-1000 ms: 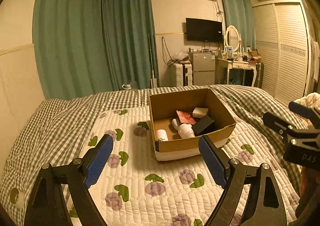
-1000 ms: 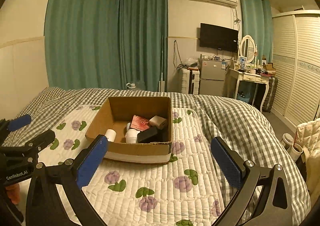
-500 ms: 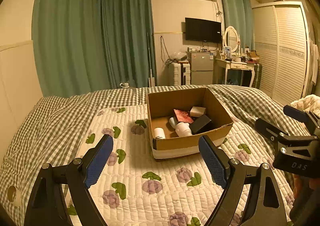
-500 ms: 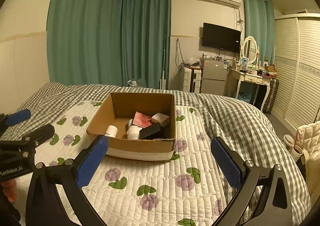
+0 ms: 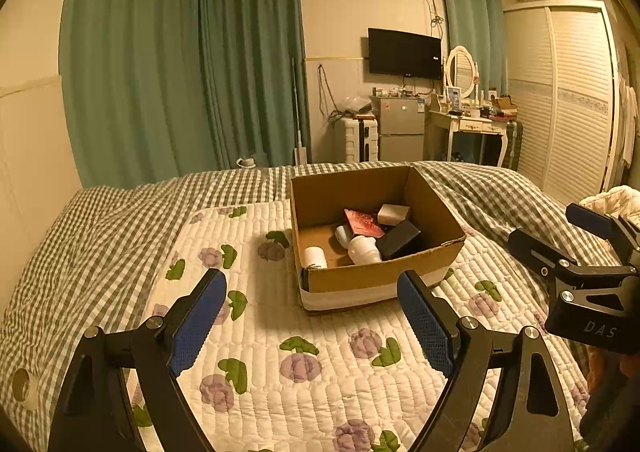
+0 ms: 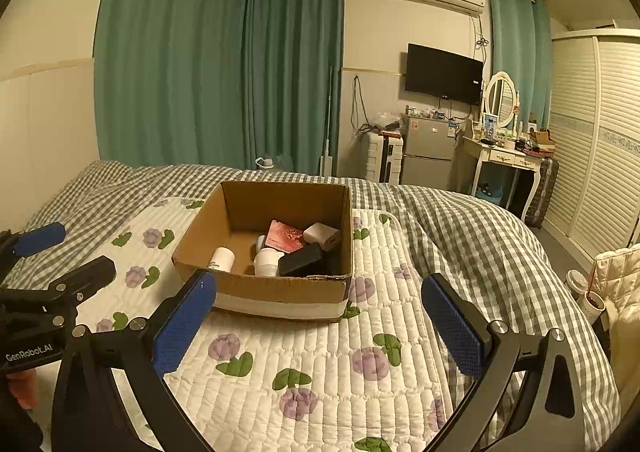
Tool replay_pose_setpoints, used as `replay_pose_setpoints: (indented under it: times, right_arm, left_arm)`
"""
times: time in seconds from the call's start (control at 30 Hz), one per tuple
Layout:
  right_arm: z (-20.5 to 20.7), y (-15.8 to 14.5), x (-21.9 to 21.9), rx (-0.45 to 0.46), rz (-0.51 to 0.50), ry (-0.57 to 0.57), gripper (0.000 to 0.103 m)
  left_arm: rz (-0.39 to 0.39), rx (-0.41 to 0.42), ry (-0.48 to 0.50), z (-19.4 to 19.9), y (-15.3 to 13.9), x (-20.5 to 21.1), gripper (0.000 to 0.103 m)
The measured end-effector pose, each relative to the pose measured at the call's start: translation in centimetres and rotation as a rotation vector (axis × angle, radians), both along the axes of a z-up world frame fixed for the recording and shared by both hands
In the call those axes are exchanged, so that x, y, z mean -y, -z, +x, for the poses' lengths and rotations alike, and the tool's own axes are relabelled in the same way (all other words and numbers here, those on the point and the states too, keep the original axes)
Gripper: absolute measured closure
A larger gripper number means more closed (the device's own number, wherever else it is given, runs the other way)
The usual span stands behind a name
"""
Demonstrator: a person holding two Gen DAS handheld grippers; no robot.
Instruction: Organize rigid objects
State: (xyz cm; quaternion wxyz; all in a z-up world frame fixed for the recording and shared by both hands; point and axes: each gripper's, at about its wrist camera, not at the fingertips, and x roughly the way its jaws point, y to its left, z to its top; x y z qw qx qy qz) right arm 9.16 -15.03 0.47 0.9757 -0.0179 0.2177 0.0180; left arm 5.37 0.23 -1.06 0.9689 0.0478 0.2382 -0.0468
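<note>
An open cardboard box (image 5: 436,208) (image 6: 200,230) sits on a flowered quilt on the bed. It holds a white cup (image 5: 314,256) (image 6: 222,259), a white jar (image 5: 362,250) (image 6: 267,262), a red packet (image 5: 362,221) (image 6: 283,236), a black box (image 5: 398,239) (image 6: 301,259) and a white block (image 5: 393,213) (image 6: 322,235). My left gripper (image 5: 312,318) is open and empty, hovering in front of the box. My right gripper (image 6: 320,326) is open and empty, also in front of it. Each gripper shows at the edge of the other's view: the right one (image 5: 560,248), the left one (image 6: 60,252).
The white flowered quilt (image 5: 320,352) lies over a checked blanket (image 6: 460,220). Green curtains (image 5: 180,72) hang behind the bed. A small fridge (image 6: 426,146), dressing table (image 6: 504,158) and wardrobe (image 6: 600,140) stand at the right. A padded cream thing and cups (image 6: 588,292) sit beside the bed.
Both grippers have drawn back and risen slightly, so the box sits a little farther off. Both stay open and empty. The things in the box have not moved.
</note>
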Motion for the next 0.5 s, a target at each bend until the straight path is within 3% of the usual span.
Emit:
replay_pose_setpoints:
  times: [0.5]
  right_arm:
    - [0.37,0.43,0.5,-0.005,-0.014,0.003,0.0]
  left_arm:
    - [0.001,-0.019,-0.003,0.26,-0.05,-0.21,0.013]
